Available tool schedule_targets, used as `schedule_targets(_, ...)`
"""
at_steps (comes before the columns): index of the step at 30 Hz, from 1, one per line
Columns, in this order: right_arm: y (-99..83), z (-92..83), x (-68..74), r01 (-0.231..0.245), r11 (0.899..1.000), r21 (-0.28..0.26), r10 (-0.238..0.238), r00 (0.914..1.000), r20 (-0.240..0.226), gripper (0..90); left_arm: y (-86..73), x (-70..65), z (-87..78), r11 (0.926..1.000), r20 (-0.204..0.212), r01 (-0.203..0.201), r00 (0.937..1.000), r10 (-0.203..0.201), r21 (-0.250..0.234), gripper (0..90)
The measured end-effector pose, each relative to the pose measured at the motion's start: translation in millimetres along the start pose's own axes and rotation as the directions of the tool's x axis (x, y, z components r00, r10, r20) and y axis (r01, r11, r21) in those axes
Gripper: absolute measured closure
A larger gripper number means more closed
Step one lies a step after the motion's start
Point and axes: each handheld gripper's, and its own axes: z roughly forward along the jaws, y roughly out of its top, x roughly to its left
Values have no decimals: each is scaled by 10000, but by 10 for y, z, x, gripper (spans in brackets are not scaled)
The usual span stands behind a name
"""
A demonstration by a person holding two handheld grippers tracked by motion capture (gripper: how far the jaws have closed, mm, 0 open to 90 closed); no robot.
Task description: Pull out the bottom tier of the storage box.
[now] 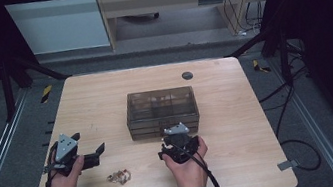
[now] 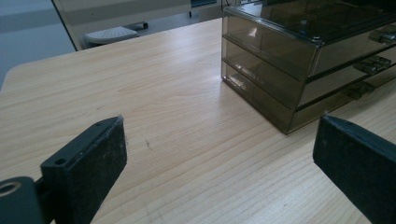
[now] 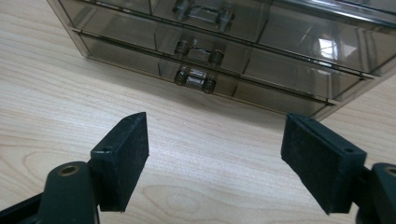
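Observation:
A smoky see-through drawer box (image 1: 161, 112) with three stacked drawers stands in the middle of the wooden table (image 1: 104, 98). My right gripper (image 1: 177, 133) is just in front of it, facing the drawer fronts. In the right gripper view its jaws (image 3: 215, 154) stand open with bare wood between them, and the lowest drawer's handle (image 3: 194, 79) is a little ahead. My left gripper (image 1: 88, 142) is at the table's left, open and pointing toward the box. In the left gripper view (image 2: 219, 158) the box corner (image 2: 299, 60) is at the upper right. A small crumpled shiny item (image 1: 118, 176) lies near the front edge between the hands.
A dark round grommet (image 1: 187, 75) sits in the tabletop behind the box. The right gripper's cable (image 1: 210, 177) trails off the front edge. Metal rails and loose cables lie on the floor on both sides of the table.

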Motion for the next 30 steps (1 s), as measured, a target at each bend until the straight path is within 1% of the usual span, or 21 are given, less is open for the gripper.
schedule_targets(1, -3, 24, 4, -43, 10000, 34, 43, 10000, 41, 242, 1, 1, 0, 10000, 7, 18, 10000, -18, 8, 26)
schedule_targets(2, -4, 35, 13, -287, 9995, 131, 288, 9996, -20, 246, 4, 0, 1, 10000, 28, 31, 10000, -31, -31, 26)
schedule_targets(4, -16, 67, 3, -327, 9992, 214, 328, 9995, -23, 251, 7, -7, 1, 10000, 7, 6, 10000, -6, -49, 26)
schedule_targets(9, -18, 123, -27, -579, 9977, 347, 587, 9980, -234, 269, 0, -5, 9, 10000, -16, -48, 10000, 48, 43, 26)
schedule_targets(10, -3, 137, -19, -694, 9970, 334, 706, 9968, -369, 276, -4, -2, 7, 10000, -26, -46, 10000, 46, 65, 26)
schedule_targets(13, 13, 157, -1, -643, 9972, 369, 658, 9970, -396, 279, -15, 15, -10, 10000, -69, 7, 10000, -7, 62, 26)
schedule_targets(14, 23, 192, 18, -573, 9976, 401, 590, 9974, -424, 288, -18, 23, -17, 10000, -75, 38, 10000, -38, 48, 27)
schedule_targets(15, 23, 192, 18, -573, 9976, 401, 590, 9974, -424, 288, -21, 30, -24, 10000, -85, 76, 9999, -76, 55, 27)
schedule_targets(18, 20, 268, 46, -683, 9960, 572, 710, 9964, -462, 292, -28, 51, -41, 9998, -112, 194, 9998, -193, 24, 28)
schedule_targets(20, 18, 323, 70, -650, 9954, 697, 682, 9967, -447, 296, -27, 63, -49, 9997, -132, 226, 9997, -226, -27, 29)
schedule_targets(21, 18, 323, 70, -650, 9954, 697, 682, 9967, -447, 296, -26, 66, -57, 9996, -167, 268, 9995, -269, -40, 29)
schedule_targets(24, 29, 344, 82, -771, 9944, 718, 805, 9957, -449, 302, -20, 83, -78, 9994, -311, 288, 9991, -294, -196, 34)
schedule_targets(26, 34, 364, 92, -922, 9929, 745, 962, 9941, -512, 302, -21, 91, -74, 9994, -294, 303, 9991, -309, -194, 35)
schedule_targets(29, 32, 400, 122, -936, 9920, 851, 981, 9939, -507, 301, -24, 99, -61, 9992, -226, 380, 9990, -383, -131, 35)
schedule_targets(30, 35, 411, 139, -1007, 9912, 858, 1054, 9931, -523, 306, -23, 103, -65, 9991, -200, 388, 9990, -391, -155, 35)
